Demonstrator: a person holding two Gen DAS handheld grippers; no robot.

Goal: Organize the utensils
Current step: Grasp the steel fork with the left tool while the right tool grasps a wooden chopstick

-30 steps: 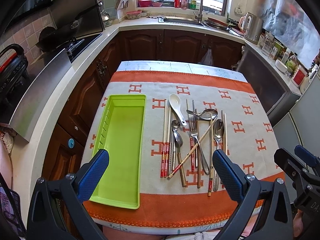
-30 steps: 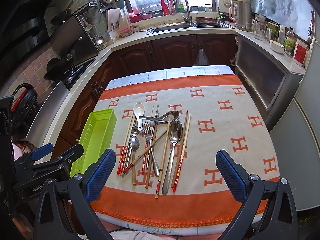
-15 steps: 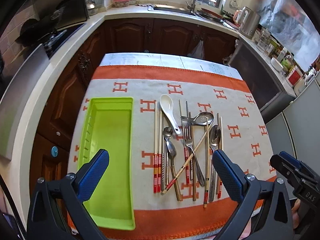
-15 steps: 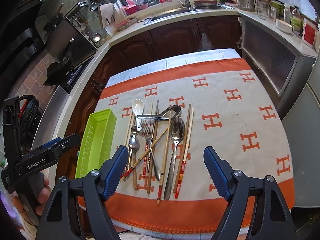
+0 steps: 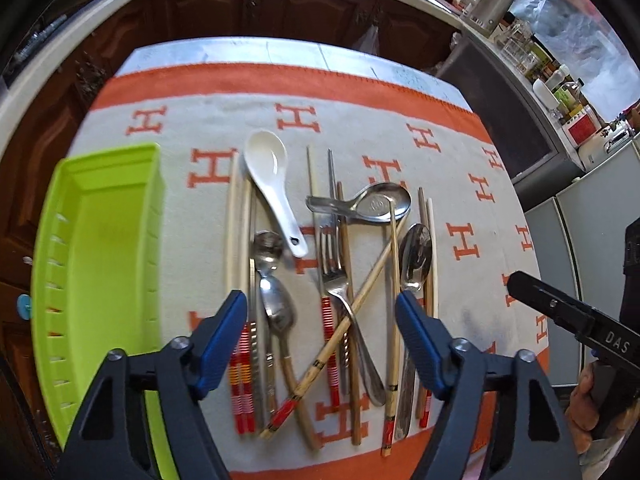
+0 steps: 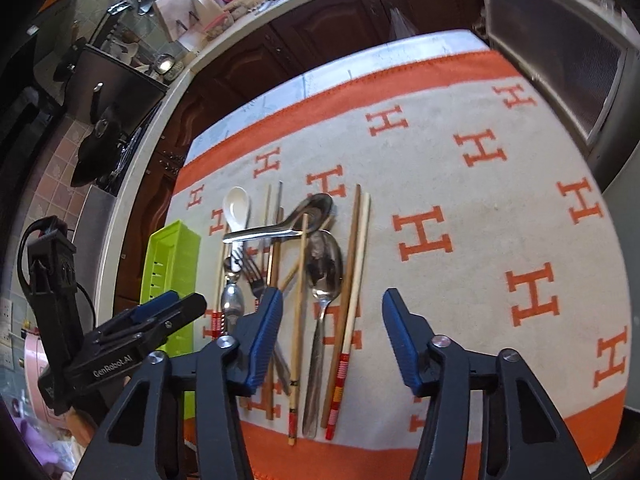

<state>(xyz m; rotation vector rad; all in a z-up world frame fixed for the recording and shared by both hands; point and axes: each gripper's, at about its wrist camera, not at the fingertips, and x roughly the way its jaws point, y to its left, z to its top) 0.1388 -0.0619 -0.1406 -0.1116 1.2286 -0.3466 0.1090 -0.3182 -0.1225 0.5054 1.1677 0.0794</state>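
Observation:
Several utensils lie in a loose pile on the orange-and-white cloth point(image 5: 460, 184): a white ceramic spoon point(image 5: 272, 184), a steel ladle spoon point(image 5: 376, 204), a fork point(image 5: 336, 276), steel spoons point(image 5: 416, 256) and several chopsticks point(image 5: 240, 240). A lime green tray point(image 5: 100, 260) lies empty to their left. My left gripper point(image 5: 320, 304) hangs over the pile's near half. Its jaws are closing, and the pads press on nothing. My right gripper point(image 6: 333, 300) hovers over a large steel spoon point(image 6: 326, 264) and a chopstick pair point(image 6: 354, 272). Its jaws are closing too, with nothing gripped.
Dark wood cabinets and a pale counter run around the far and left sides of the table. A stove with a pan point(image 6: 100, 136) stands at left, and a grey cabinet point(image 5: 504, 120) at right. A hand point(image 5: 588, 408) holds the right gripper's handle. Bare cloth lies right of the pile.
Both grippers have come down and forward toward the utensils and tipped more steeply downward. Both pairs of jaws have narrowed from wide open. The utensils have not moved.

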